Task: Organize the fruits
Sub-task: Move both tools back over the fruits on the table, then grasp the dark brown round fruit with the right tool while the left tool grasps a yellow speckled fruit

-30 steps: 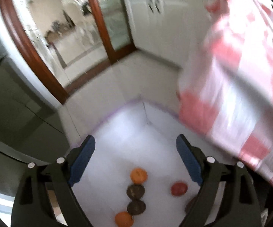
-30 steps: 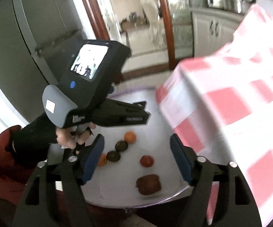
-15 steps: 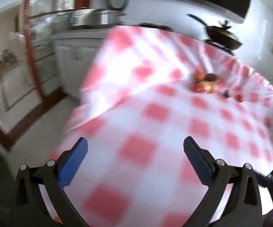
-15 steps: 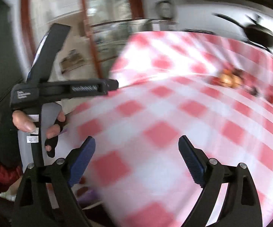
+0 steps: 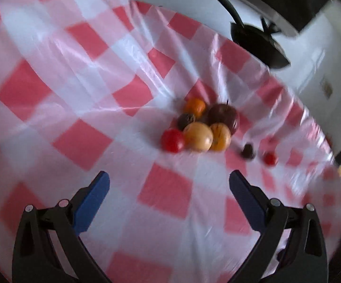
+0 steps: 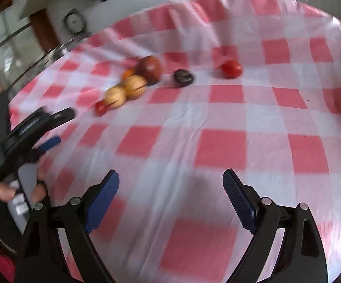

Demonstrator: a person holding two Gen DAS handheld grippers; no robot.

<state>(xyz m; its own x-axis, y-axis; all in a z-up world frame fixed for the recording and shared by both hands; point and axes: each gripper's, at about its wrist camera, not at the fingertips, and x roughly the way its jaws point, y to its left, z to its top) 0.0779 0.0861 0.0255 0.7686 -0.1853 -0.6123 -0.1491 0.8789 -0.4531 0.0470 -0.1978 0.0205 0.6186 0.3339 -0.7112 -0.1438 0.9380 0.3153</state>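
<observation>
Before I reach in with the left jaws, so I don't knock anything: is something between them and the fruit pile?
Nothing visible: only bare checked tablecloth lies between the open left gripper and the fruit pile.

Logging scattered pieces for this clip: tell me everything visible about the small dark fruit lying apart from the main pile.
The small dark fruit is roundish, blackish-purple and dull, blurred in both views. It lies alone on the checked tablecloth, between the fruit pile and a lone red tomato, touching neither. Only the cloth touches it; no gripper is near.
</observation>
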